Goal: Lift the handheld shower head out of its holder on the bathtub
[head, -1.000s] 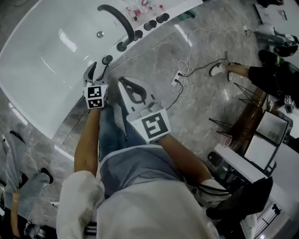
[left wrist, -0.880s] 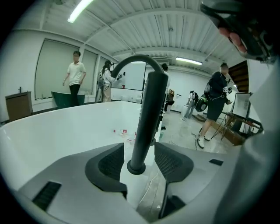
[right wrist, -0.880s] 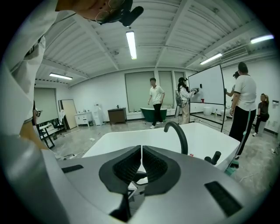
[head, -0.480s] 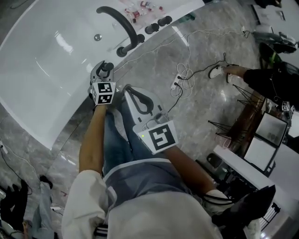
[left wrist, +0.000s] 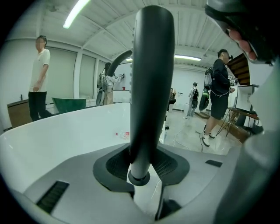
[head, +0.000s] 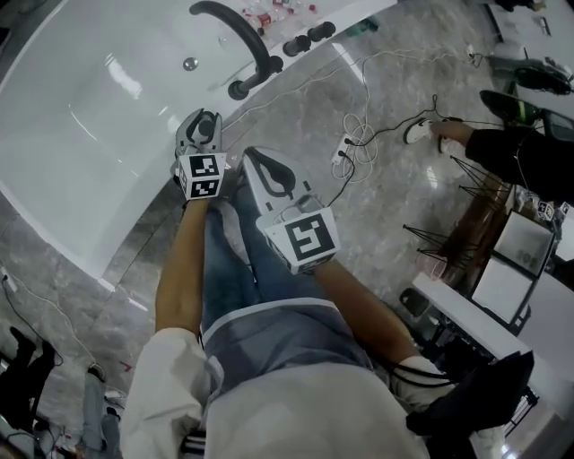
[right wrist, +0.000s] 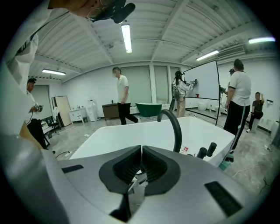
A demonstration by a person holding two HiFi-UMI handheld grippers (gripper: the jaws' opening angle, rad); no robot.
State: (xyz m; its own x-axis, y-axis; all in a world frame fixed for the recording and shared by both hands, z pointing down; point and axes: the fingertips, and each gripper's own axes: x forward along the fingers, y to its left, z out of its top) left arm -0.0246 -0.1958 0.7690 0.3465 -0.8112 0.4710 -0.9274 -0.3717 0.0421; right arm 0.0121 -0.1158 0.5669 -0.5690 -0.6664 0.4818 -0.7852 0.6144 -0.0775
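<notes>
As things sit right now, the handheld shower head point(left wrist: 150, 87) is standing upright in its holder point(left wrist: 140, 177) on the rim of the bathtub point(head: 99, 143), on the side nearest you. It's a slim dark handle with a paler bit at the bottom where it drops into the holder's dark ring. Your left gripper point(head: 201, 122) has it right between the jaws. They're closing in on it, ribbed pads point(left wrist: 117, 162) flanking the handle on both sides. I wouldn't call it clenched yet though, since nothing shows them actually squeezing it. The shower head is not out of the holder.

Your right gripper point(right wrist: 140, 162) is just beside the left one, off the tub's edge and over your leg. It's clamped shut on nothing, with the pads meeting along a thin line.

Further along the same rim you've got the black arched faucet point(head: 235, 38), then a row of black knobs point(head: 303, 41). A few small red and white bits point(head: 269, 13) sit past those. Off the tub, a white cable point(head: 359, 134) lies looped on the grey marble floor point(head: 395, 206) next to a power strip point(head: 343, 148). In the gripper views other people are standing around the room in the background. There's also a green tub point(right wrist: 151, 108) well behind the white one.
</notes>
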